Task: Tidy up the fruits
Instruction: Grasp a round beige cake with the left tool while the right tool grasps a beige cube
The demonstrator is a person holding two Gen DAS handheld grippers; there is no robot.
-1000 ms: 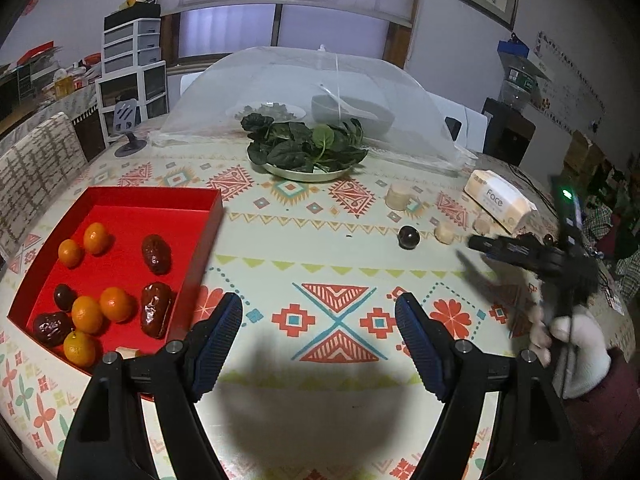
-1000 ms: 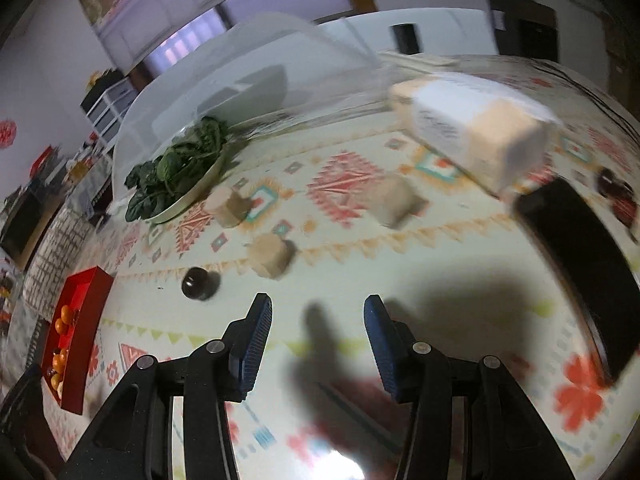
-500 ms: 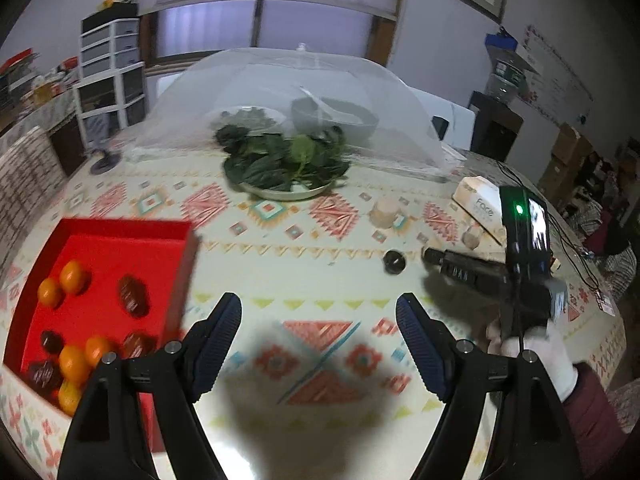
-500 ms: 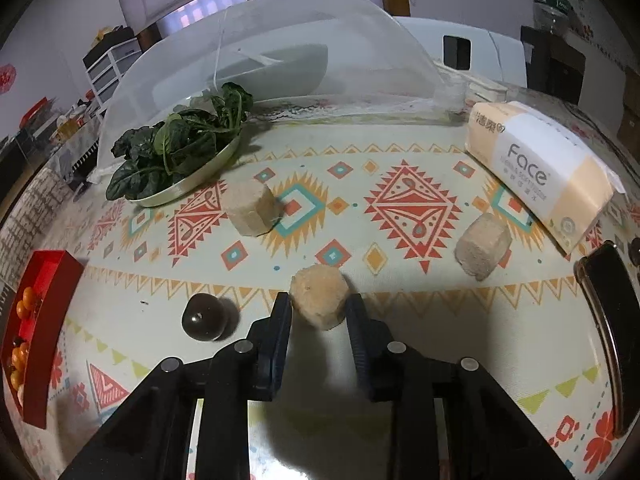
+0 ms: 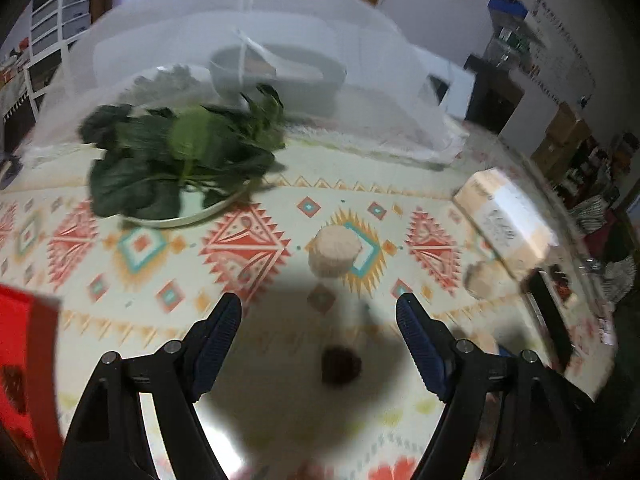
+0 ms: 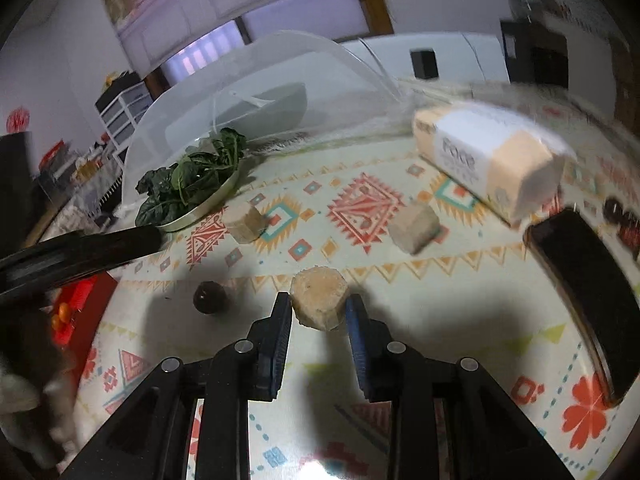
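The right gripper (image 6: 318, 312) clenches a beige faceted chunk (image 6: 319, 301) low in centre frame — the left gripper (image 5: 319, 322) hangs released above a small dark round fruit (image 5: 340, 365) on the patterned tablecloth (image 5: 256, 248).

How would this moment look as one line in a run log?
left hand-held gripper: open, above dark round fruit | right hand-held gripper: shut on tan lump | red tray: left edge

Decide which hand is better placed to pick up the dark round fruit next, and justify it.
Left. The left tool is open with the dark round fruit just ahead between its fingers; the right tool is shut on a tan chunk.
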